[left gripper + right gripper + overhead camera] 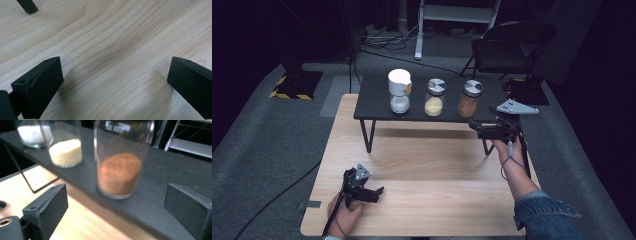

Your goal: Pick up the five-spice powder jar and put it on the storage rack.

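A: High view first. The left hand-held gripper (371,192) rests low on the desk (432,165) near its front left corner, the person's hand behind it. Across the way, the right hand-held gripper (480,129) is held up at the front right corner of the black shelf (377,102) that stands along the desk's far edge.

B: And on that shelf?

A: Three jars in a row. The white jar (399,91) sits left of the middle, the yellow jar (434,97) is at the centre, and the brown jar (470,98) is nearest the right end. The right hand-held gripper points at the brown jar from just beside it, not touching.

B: Left gripper view?

A: Bare wood grain of the desk. The left hand-held gripper (115,75) has its jaws spread wide with nothing between them, and one black shelf leg (28,5) shows at the top left.

B: Now the right gripper view.

A: The brown jar (120,170) stands upright close to the shelf's front edge, straight ahead, with brown powder filling its lower part. The right hand-held gripper (116,205) stands wide open; both jaws are short of the glass and grip nothing. Farther along the shelf (160,185) are the yellow jar (66,151) and then the white jar (33,133), each apart from its neighbour.
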Demonstrator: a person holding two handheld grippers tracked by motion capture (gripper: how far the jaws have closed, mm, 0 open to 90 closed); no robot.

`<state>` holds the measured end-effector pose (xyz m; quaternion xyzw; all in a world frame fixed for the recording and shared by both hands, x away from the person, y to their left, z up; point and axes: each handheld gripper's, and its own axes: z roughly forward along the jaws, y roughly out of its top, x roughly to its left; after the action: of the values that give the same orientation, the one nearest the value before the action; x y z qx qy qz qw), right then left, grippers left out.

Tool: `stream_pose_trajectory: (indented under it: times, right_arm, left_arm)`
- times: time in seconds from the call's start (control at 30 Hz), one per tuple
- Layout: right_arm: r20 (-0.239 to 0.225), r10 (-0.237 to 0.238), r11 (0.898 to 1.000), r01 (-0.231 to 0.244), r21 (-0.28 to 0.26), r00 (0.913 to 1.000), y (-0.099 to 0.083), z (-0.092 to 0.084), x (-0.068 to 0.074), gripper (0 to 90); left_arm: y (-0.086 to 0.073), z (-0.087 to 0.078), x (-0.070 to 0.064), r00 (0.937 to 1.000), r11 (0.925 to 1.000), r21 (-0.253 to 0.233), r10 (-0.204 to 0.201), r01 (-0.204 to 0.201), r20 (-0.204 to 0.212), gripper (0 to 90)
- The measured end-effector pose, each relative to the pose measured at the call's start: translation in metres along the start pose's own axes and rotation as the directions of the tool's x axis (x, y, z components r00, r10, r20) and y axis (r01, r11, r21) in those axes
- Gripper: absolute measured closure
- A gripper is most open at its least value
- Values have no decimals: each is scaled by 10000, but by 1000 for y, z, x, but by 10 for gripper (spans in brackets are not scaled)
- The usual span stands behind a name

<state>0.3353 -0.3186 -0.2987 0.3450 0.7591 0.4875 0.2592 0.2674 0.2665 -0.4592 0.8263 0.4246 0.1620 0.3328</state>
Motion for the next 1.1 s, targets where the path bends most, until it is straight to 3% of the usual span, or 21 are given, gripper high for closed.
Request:
stream_pose_trajectory:
  times: [0.33, 0.73, 1.1]
  right_arm:
    - [8, -24, 9995, 24, 303, 10000, -39, -13, 6, 34]
    - [-2, -17, 9933, 17, 1158, 10000, -87, -6, 7, 26]
    - [-36, 306, 9862, -296, 1631, 9995, -125, -1, 7, 20]
  left_arm:
    - [0, 0, 0, 10000, 10000, -9, 0, 0, -13, 3]
    - [0, 0, 0, 10000, 10000, -8, -1, 1, -14, 3]
    - [0, 0, 0, 10000, 10000, 8, -21, 21, -17, 3]
